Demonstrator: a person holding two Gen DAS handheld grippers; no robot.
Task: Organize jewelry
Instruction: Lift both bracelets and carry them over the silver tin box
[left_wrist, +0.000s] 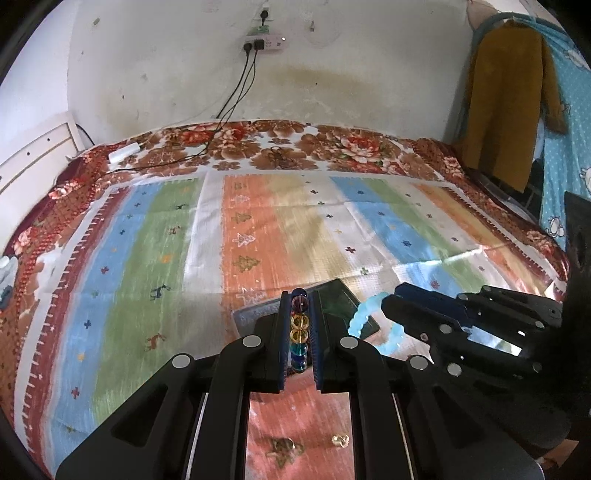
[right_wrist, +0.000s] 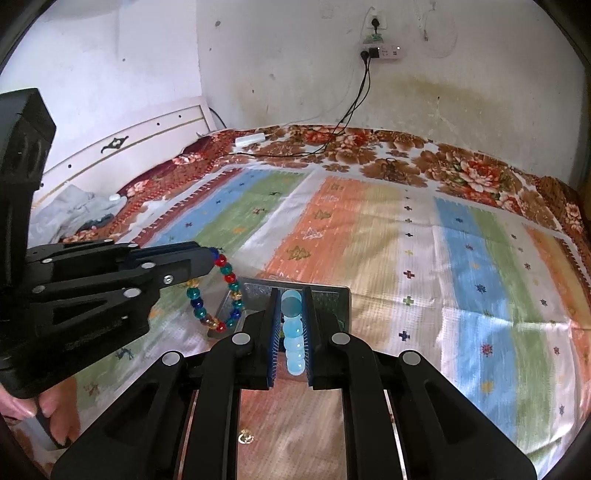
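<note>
Tray (right_wrist: 332, 295) position governs my next move: it lies on the bed (right_wrist: 369, 229) directly ahead of and below both tongs, a dark rectangular tray near the bed's front edge, its long axis running roughly across my view, tilted a little.

My left gripper (left_wrist: 300, 325) is closed on the multicolour bracelet (right_wrist: 216, 291); several beads sit in a row between the pads, and the rest of the loop hangs free below the tips, over the tray's left edge. My right gripper (right_wrist: 291, 332) is closed on the blue bracelet (right_wrist: 293, 332), its beads likewise lined up along the fingers; in the left view the loop (left_wrist: 364, 317) hangs over the tray's right edge. Both tongs stand about equally near the tray, side by side, so I judge either could release first.

Count:
- Bracelets: two, one per gripper.
- Trays: one.
- Small gold pieces (left_wrist: 340, 439) on the bed near its front edge: at least one; a second dull shape beside it may be fabric print, and I cannot tell.
</note>
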